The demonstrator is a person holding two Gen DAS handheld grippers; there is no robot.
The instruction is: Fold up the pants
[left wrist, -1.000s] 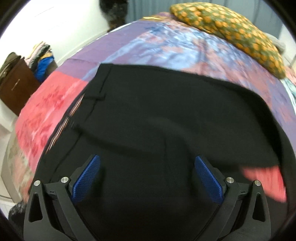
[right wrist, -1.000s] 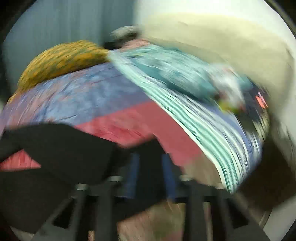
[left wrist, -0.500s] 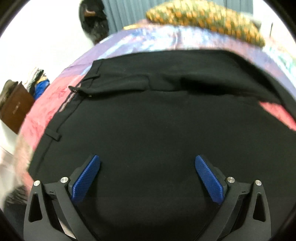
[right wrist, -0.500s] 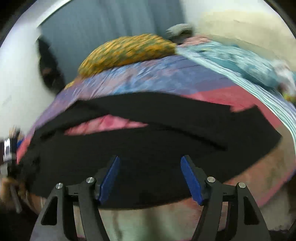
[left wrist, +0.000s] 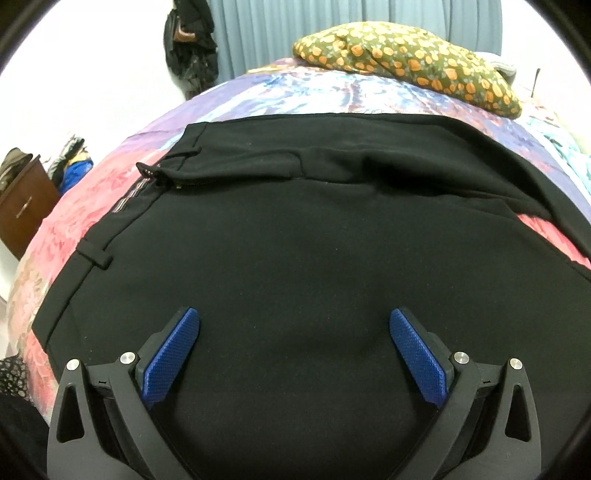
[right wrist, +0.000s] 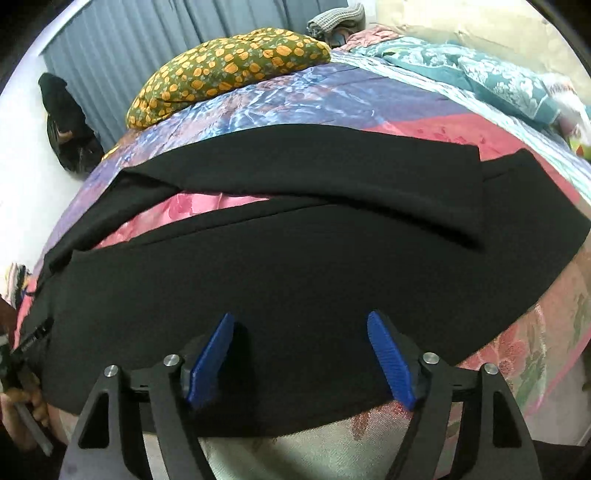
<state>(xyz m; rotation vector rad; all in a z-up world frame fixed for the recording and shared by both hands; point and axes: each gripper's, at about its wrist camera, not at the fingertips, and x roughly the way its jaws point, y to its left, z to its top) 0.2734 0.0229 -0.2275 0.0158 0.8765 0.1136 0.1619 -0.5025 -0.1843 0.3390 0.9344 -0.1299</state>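
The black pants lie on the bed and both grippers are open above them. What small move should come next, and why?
Probably lower the right gripper onto the near pant leg's edge and close. The black pants lie flat, their legs still apart with the bedspread showing between them, and nothing is gripped.

White walls, grey-blue curtain [left wrist: 280, 33], brown wooden cabinet [left wrist: 22, 206], patchwork-covered bed [right wrist: 369, 96].

Black pants [right wrist: 295, 266] cover near bedspread [right wrist: 332, 92]; far half bare up to floral pillow [right wrist: 229, 66].
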